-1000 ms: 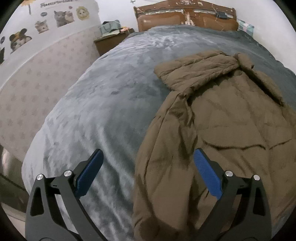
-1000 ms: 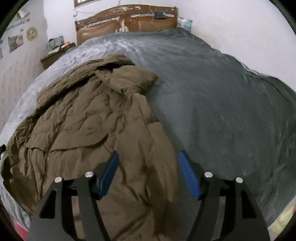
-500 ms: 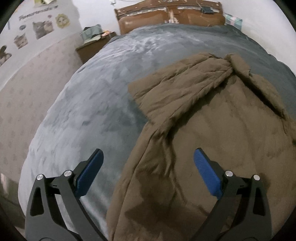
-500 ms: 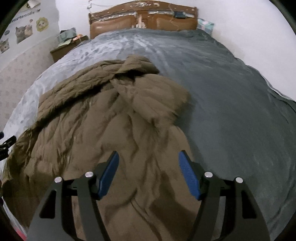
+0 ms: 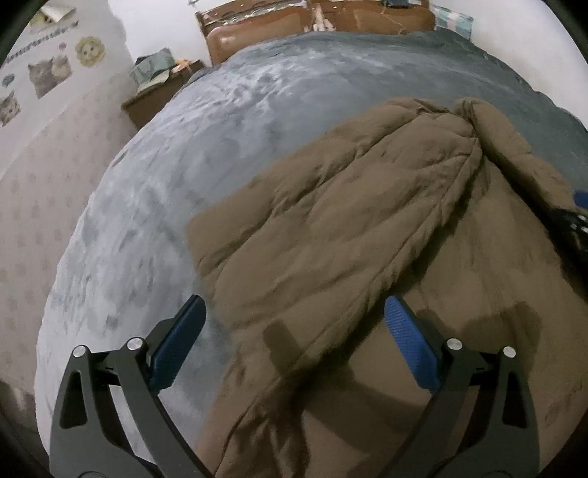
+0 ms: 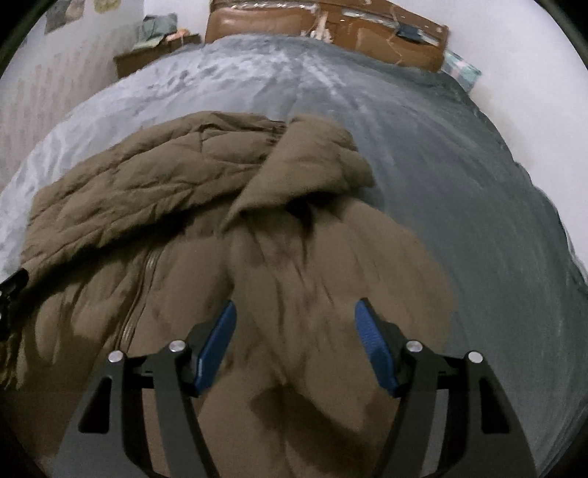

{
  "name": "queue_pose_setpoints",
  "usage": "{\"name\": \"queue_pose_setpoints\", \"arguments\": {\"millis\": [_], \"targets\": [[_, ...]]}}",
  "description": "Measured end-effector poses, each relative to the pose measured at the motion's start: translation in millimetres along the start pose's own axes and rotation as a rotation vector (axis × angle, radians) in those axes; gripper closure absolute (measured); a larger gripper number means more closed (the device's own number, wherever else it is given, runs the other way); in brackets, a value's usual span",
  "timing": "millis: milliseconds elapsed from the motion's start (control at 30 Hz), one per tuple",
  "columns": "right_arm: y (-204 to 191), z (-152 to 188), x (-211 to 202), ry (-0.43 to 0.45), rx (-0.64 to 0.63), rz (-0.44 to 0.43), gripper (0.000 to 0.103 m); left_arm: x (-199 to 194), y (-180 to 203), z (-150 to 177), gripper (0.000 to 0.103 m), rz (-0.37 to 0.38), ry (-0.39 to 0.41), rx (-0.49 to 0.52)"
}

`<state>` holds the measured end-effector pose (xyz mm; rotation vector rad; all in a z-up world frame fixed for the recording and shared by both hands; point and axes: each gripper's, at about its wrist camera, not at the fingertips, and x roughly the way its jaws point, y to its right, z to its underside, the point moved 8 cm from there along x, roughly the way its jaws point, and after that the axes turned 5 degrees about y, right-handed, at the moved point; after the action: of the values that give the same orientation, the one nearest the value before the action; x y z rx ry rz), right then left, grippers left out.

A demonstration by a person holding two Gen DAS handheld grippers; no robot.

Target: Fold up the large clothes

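Note:
A large brown quilted coat (image 5: pixel 367 228) lies spread on a grey-blue bed. It also shows in the right wrist view (image 6: pixel 220 220), with its zip running down the front and its sleeves folded across the chest. My left gripper (image 5: pixel 294 316) is open and empty, hovering over the coat's left edge and sleeve. My right gripper (image 6: pixel 296 312) is open and empty, hovering over the coat's right half below the folded sleeve. A bit of the right gripper shows at the right edge of the left wrist view (image 5: pixel 577 217).
The grey-blue bedspread (image 5: pixel 220 121) covers the bed around the coat. A brown headboard (image 6: pixel 330 25) stands at the far end. A wooden nightstand (image 5: pixel 158 92) with clutter sits at the far left, by a wall with cat stickers (image 5: pixel 47 73).
Both grippers have moved forward and lower over the coat, which now fills more of each view. Both stay open.

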<state>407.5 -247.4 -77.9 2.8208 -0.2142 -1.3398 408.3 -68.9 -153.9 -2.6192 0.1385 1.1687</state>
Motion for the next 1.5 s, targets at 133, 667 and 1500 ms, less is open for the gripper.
{"name": "queue_pose_setpoints", "arguments": {"millis": [133, 667, 1500], "targets": [[-1, -18, 24, -0.021, -0.053, 0.037, 0.040, 16, 14, -13, 0.006, 0.009, -0.004, 0.031], [238, 37, -11, -0.104, 0.462, 0.209, 0.089, 48, 38, -41, 0.016, 0.060, -0.034, 0.066], [138, 18, -42, -0.008, 0.258, 0.034, 0.028, 20, 120, -14, 0.090, 0.324, -0.073, 0.224]]}}
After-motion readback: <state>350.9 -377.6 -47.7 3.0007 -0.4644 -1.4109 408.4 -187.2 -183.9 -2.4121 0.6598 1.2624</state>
